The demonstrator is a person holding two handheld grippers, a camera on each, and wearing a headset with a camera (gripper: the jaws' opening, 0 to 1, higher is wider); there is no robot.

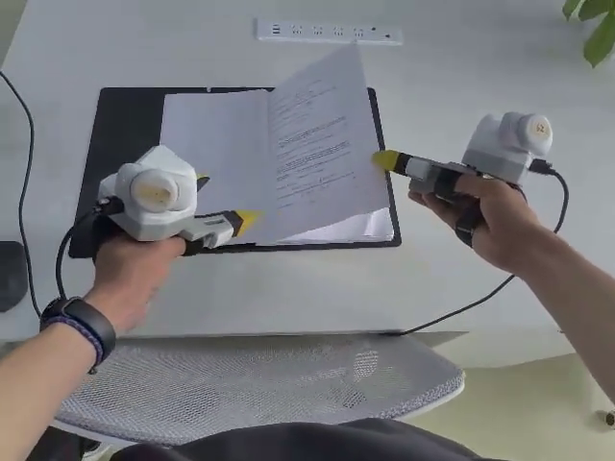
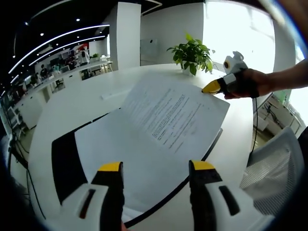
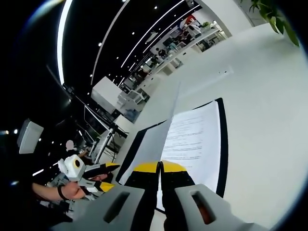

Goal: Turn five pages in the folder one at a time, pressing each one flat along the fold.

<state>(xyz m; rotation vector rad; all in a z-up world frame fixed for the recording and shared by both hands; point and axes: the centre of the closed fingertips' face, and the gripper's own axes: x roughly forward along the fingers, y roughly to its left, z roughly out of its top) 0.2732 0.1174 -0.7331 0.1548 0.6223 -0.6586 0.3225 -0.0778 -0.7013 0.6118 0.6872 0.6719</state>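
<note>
Entry: page turn, sheet in mid-swing. Nearest you is the mesh chair back point(image 1: 269, 379), below the table edge. Next comes your left hand point(image 1: 130, 264), wristband point(image 1: 79, 322) on the wrist, carrying the left gripper point(image 2: 156, 167). Its 2 jaws are spread wide and hold nothing, and it hovers at the near edge of the black folder point(image 1: 120, 144). The folder lies open on the white table point(image 1: 461, 86). The turned leaves point(image 1: 211, 144) lie flat on its left side, and the unturned stack point(image 1: 357, 228) lies on its right. Rising from the fold point(image 1: 268, 125) is 1 printed page point(image 1: 322, 144), tilted up and leaning toward the right side. Its free edge is pinched by the right gripper point(image 1: 386, 160), whose jaws are pressed together on the paper. Beyond the folder are a power strip point(image 1: 329, 32) and the leaves of a potted plant point(image 1: 594, 27). Handling advice: carry the pinched edge leftward in a low arc so the sheet rolls over the fold without creasing. Check that only 1 sheet is in the pinch. Let go once the page rests on the left leaves. Then run the left gripper along the fold from the near end to the far end, pressing lightly enough not to drag the paper.
</note>
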